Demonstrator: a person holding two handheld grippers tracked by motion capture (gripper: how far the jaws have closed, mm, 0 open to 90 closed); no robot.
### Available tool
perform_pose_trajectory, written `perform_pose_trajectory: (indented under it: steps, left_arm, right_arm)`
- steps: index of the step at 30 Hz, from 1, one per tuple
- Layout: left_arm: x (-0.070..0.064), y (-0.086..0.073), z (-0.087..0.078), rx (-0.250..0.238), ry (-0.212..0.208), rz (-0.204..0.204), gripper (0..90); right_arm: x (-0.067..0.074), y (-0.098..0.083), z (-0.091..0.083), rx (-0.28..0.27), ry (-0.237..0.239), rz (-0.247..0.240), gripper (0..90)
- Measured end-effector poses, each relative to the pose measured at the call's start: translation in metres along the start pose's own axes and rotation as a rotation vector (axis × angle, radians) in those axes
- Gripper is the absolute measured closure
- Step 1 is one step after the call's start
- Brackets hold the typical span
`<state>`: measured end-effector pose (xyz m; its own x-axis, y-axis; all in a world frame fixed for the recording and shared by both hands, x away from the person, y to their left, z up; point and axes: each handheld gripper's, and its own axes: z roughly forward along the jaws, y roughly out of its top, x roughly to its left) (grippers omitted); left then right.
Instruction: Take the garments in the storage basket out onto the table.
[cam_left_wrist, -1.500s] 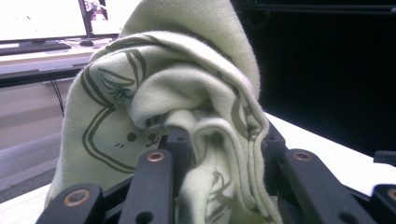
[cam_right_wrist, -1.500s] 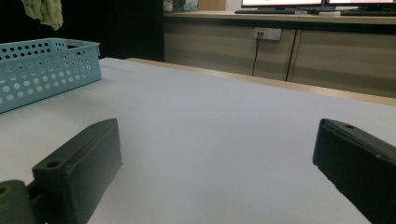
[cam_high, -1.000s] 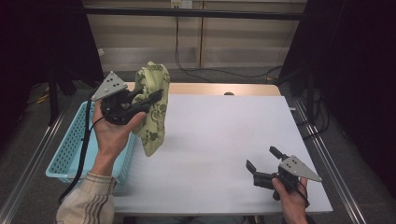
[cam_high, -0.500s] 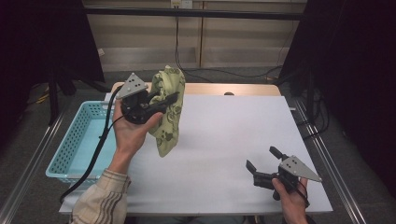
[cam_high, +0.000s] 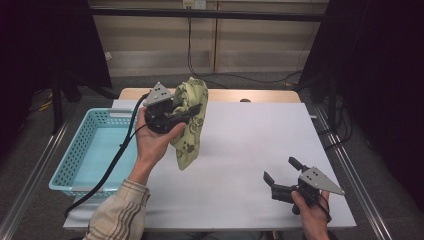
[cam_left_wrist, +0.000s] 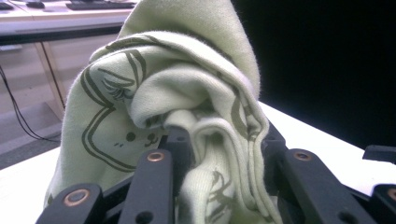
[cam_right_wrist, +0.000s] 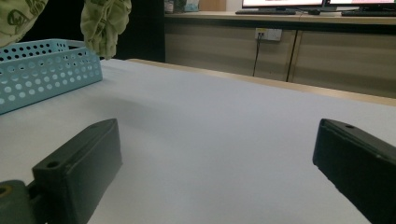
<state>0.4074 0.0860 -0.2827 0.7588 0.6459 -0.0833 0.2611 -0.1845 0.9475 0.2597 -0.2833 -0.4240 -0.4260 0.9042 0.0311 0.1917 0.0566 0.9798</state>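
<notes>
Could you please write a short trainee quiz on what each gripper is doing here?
1. True or false: the right gripper holds the cloth.
2. Which gripper grips the green printed cloth? A left, B right, C neither.
3. What lies left of the white table?

Key: 1. False; its fingers are open, with nothing between them. 2. A, the left gripper is shut on it. 3. A turquoise basket.

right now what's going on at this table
A person holds a gripper in each hand. The left gripper is clamped on a pale green printed cloth, which hangs above the white table next to a light blue basket. The right gripper rests open near the table's front edge, holding nothing.
</notes>
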Motion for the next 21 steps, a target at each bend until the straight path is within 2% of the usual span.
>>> perform_pose_trajectory:
  steps: [8,16,21]
  left_arm:
    - [0.0,-0.01,0.015,0.066,-0.016,0.013,67.0]
    - [0.001,-0.022,0.029,0.121,-0.033,0.002,66.9]
    - [-0.002,-0.031,0.041,0.153,-0.063,-0.009,66.9]
  right_arm:
    - [0.0,0.0,0.0,0.0,-0.006,0.0,0.6]
    - [0.0,0.0,0.0,-0.001,-0.004,0.002,0.6]
    - [0.0,0.0,-0.001,0.001,-0.004,0.003,0.6]
